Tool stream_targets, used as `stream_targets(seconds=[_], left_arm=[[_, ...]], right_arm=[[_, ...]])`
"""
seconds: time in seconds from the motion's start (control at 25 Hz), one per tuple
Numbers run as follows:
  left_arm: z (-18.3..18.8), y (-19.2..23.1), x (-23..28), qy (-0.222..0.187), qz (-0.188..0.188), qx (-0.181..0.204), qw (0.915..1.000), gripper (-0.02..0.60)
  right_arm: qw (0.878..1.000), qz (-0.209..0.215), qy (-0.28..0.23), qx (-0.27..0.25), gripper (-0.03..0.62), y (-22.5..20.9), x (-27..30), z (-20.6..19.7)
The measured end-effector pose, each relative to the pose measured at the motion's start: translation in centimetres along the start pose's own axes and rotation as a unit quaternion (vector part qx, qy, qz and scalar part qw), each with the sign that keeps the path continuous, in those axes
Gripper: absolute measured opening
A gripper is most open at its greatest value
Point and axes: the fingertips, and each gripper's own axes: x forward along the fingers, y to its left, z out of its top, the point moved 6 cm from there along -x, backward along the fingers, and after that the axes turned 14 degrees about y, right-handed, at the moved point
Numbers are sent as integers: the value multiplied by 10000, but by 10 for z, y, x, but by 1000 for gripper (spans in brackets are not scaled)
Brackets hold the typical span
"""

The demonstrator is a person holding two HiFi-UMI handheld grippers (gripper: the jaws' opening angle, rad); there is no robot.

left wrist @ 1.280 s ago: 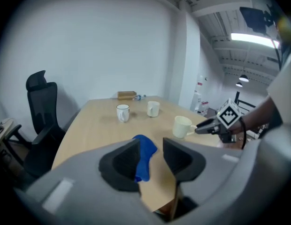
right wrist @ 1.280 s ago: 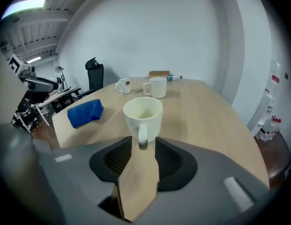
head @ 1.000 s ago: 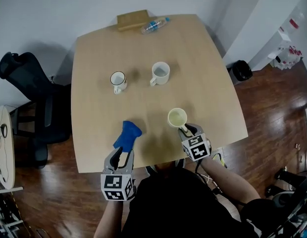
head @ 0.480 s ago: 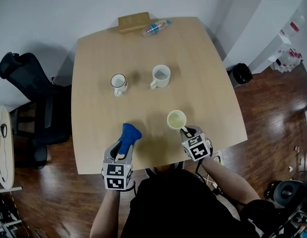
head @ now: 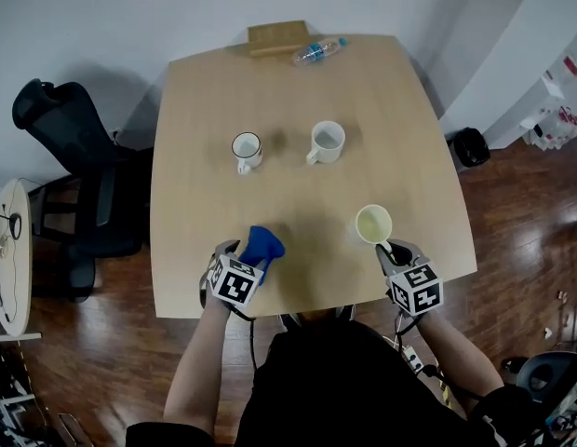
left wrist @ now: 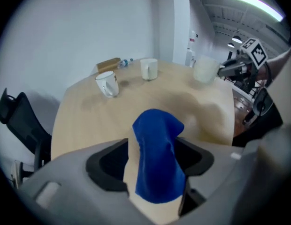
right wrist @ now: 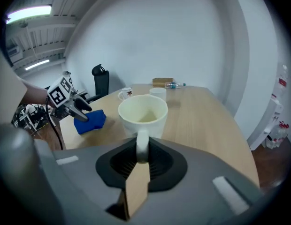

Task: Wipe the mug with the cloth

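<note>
Head view steeply down, gripper views close, low, apparently fisheye, all sharing table (head: 298, 194)

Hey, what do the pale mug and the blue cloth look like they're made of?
Mug: likely glazed ceramic; smooth, pale cream, thick-walled, faintly glossy. Cloth: probably soft fleece or microfibre; matte blue, slumped in rounded folds.

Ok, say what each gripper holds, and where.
Right gripper: mug, by its handle. Left gripper: nothing; its jaws have just been opening, cloth loose between them.
</note>
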Motion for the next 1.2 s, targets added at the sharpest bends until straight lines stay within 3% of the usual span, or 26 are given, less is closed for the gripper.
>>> stream_targets(seconds=[0.16,0.2,0.24,0.28,0.44,0.56,0.72,0.88,1.08,1.2], left_arm=[[-2,-6,32,564,-172,-87,9982,324],[-2,-5,34,573,-122,-249,9980,291],[-1,-3,35,526,-76,-432,9977,189],[-1,-2,34,434,-70,-595,9973,157],[11,-13,-9,-416,-598,-811,9940,130],[32,-35,-71,-1524,-865,-353,9839,130],[67,-71,-153,-2826,-681,468,9557,132],[94,-99,-196,-3502,56,1182,9292,130],[114,-130,-209,-3624,1724,2362,8849,129],[124,-139,-207,-3550,2553,2790,8549,129]], right_arm=[[9998,127,-102,-119,41,10,-15,6],[9997,164,-121,-150,41,13,-19,7],[9995,202,-150,-174,41,15,-22,9],[9993,244,-191,-190,41,17,-26,11],[9979,480,-379,-226,41,24,-38,22],[9958,707,-538,-211,41,31,-47,32],[9907,1117,-776,63,41,39,-57,51],[9795,1663,-1032,484,41,50,-64,79],[9486,2562,-1311,1319,41,67,-62,117],[9255,2996,-1397,1850,41,77,-59,130]])
